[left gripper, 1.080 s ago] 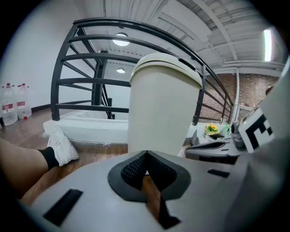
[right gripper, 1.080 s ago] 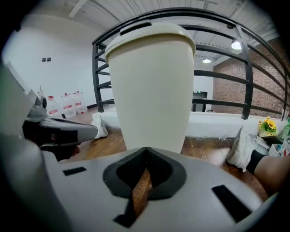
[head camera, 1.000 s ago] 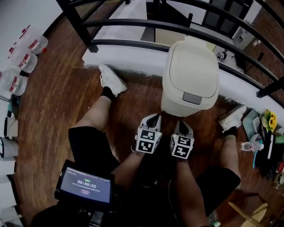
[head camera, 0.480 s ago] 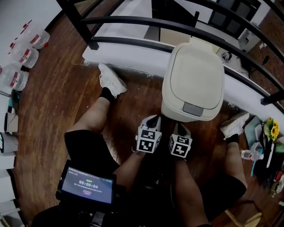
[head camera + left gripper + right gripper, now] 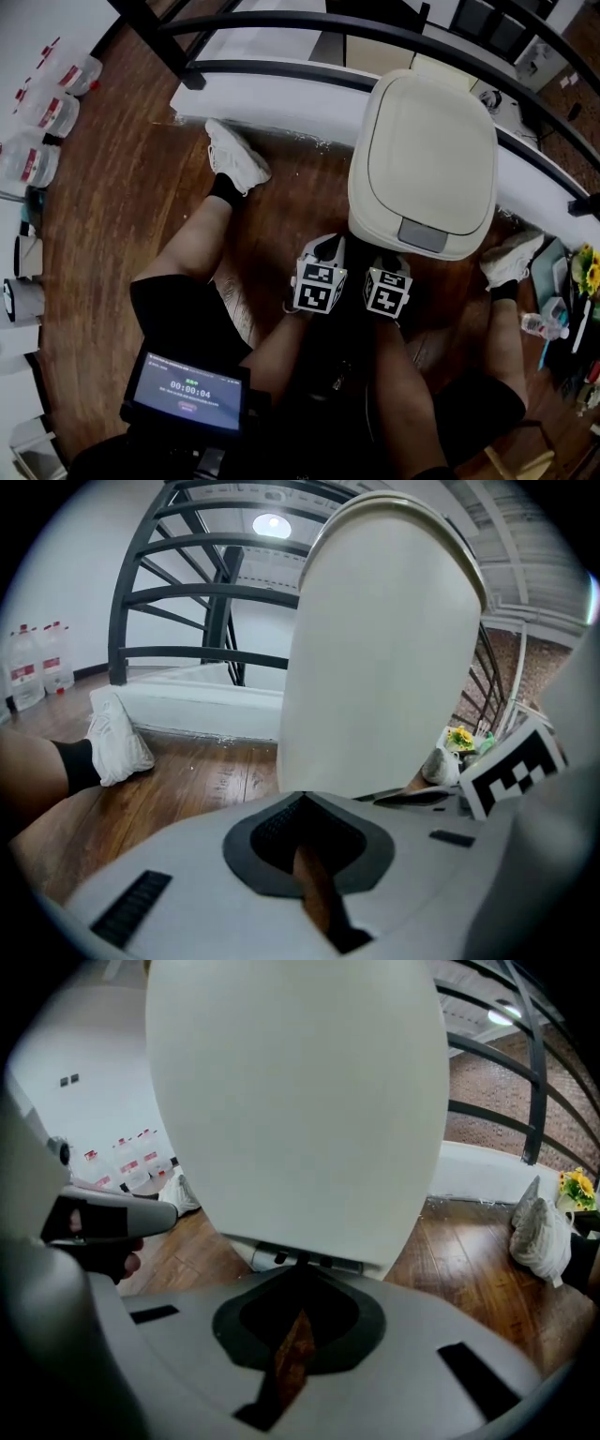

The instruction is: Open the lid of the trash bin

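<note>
A cream trash bin (image 5: 427,159) stands on the wood floor against a white ledge, its lid down, with a grey push tab (image 5: 424,234) at the lid's near edge. In the head view my left gripper (image 5: 326,247) sits just left of the bin's base and my right gripper (image 5: 389,264) just below the tab. Both are shut with nothing between the jaws. The left gripper view has the bin's side (image 5: 384,649) towering close ahead of the left gripper (image 5: 302,801). In the right gripper view the bin's front (image 5: 300,1101) fills the frame above the right gripper (image 5: 300,1290).
A black metal railing (image 5: 281,70) and the white ledge (image 5: 253,98) run behind the bin. The person's legs and white shoes (image 5: 234,155) flank it. Water bottles (image 5: 42,112) line the left wall; flowers (image 5: 589,270) and clutter sit at right. A screen device (image 5: 186,392) hangs near.
The bin looms larger and nearer in the head view. Both grippers have edged slightly forward and right toward its base, still shut.
</note>
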`<state>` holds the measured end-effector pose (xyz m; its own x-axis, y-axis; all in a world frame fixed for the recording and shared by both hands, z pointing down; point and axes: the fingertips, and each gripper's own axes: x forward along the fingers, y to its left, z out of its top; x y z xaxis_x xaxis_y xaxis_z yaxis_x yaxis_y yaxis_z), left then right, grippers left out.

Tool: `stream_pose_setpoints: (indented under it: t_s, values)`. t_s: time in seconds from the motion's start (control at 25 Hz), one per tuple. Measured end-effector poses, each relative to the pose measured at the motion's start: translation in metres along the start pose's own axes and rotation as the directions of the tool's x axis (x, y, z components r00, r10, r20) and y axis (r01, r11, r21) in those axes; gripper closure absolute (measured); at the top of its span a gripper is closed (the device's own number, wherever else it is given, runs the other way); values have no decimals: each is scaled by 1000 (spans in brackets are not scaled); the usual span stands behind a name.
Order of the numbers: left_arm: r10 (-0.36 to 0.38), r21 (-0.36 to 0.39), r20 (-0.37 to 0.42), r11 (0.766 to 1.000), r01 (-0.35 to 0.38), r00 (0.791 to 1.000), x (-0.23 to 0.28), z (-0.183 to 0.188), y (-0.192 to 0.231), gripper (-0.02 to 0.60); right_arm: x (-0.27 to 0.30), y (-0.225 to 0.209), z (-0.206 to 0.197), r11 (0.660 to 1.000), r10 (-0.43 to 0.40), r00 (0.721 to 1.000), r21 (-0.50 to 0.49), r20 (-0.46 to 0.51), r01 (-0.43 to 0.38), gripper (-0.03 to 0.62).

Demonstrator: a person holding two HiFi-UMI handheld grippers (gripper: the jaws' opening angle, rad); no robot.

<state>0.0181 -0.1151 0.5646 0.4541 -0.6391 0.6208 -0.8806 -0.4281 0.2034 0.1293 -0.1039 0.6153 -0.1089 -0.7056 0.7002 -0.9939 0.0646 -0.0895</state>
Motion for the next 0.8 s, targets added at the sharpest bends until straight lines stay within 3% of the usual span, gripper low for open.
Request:
stream_pose_setpoints:
  t_s: [0.28,0.8]
  values:
    - [16,-55,-17,998,-17,1000,10,-9,21,583,18,-4,-12,1000,-12,999,10,-51,12,589]
    - [-10,-31,-23,999,9,1000,13,-14,11,583,31,-2,-21,1000,-5,997,-7,-80,4,589]
